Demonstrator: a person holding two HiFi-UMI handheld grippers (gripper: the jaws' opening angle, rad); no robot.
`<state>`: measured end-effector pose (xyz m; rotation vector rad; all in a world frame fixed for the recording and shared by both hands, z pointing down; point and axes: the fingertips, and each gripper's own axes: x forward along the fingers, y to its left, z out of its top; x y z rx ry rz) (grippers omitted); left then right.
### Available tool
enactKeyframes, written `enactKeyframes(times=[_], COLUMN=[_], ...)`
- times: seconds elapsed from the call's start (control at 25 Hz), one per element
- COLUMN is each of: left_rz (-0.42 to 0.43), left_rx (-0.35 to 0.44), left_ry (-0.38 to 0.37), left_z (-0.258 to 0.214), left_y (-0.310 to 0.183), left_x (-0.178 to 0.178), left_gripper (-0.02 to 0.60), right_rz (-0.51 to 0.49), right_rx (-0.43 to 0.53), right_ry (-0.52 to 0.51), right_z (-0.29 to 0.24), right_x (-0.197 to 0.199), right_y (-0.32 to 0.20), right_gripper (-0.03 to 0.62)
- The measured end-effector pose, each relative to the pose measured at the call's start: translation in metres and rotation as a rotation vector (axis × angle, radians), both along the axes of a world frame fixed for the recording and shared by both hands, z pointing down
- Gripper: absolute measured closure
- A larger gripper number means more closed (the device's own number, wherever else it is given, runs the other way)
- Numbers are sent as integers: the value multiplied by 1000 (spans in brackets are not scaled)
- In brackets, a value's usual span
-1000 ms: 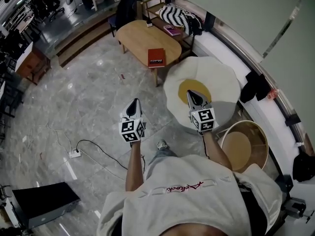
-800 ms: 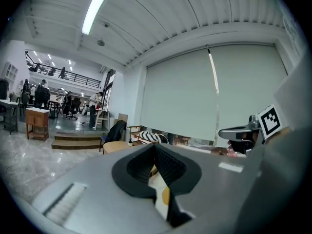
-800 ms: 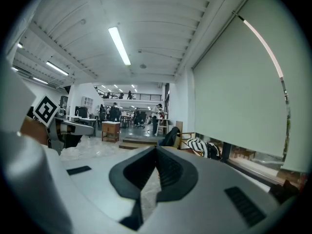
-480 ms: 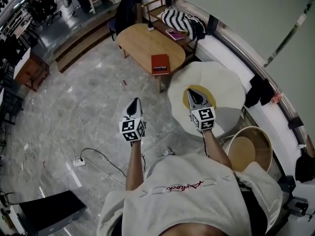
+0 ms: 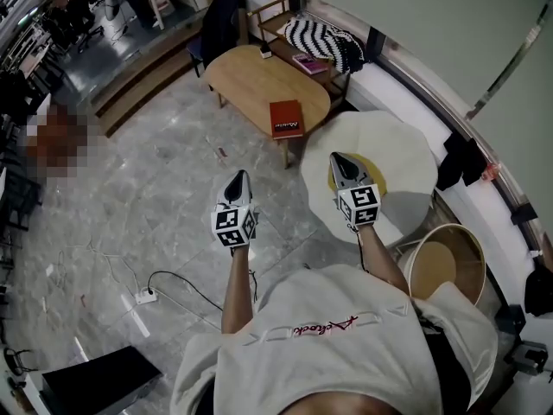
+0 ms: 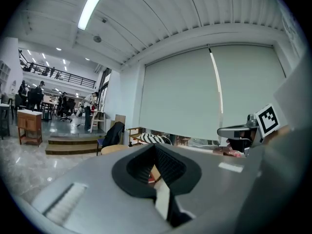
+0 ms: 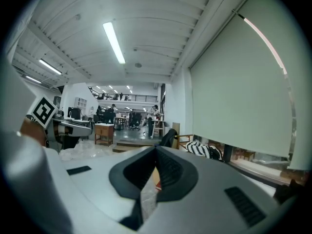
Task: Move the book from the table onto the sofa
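Both tools are carried empty: the left gripper (image 5: pixel 239 178) and the right gripper (image 5: pixel 340 160) are held side by side, roughly level and pointed ahead, and each gripper view shows its jaws pressed together with nothing between them. Below the left gripper, only the grey marble floor (image 5: pixel 164 180) is seen. Below the right gripper lies a large egg-shaped pad (image 5: pixel 402 158), white with a yellow centre. Ahead of both grippers stands the oval wooden table (image 5: pixel 246 72). Beyond the table's far end a wooden-framed seat is placed, which is judged to be the sofa (image 5: pixel 278 11); a striped pillow (image 5: pixel 324 37) rests on it. The red book (image 5: pixel 286 118) lies flat at the table's near end, ahead of the two grippers and roughly between their lines of aim, well apart from both. A smaller book (image 5: pixel 304 60) is seen farther ahead, beside the striped pillow. The task is judged to be at the approach stage, and no part of the transfer has been carried out: the red book is on the table and is not touched by either tool. The following steps are judged to remain: the gap to the table is to be closed, one pair of jaws is to be opened and clamped on the red book, the red book is to be lifted and carried past the table, and it is to be released on the sofa.
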<state>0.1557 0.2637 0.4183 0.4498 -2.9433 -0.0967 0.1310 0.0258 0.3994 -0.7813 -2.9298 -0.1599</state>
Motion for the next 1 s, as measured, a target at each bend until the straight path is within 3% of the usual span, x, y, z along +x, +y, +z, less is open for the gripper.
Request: enactKeyframes(times=[1.0], left_rz=[42], left_rx=[-5], left_ry=[18], left_z=[14], left_y=[-14], left_x=[11], left_gripper=[572], right_rz=[38], right_rx=[-6], right_ry=[20], right_z=[14], right_x=[18], right_y=[-10], right_gripper=[585])
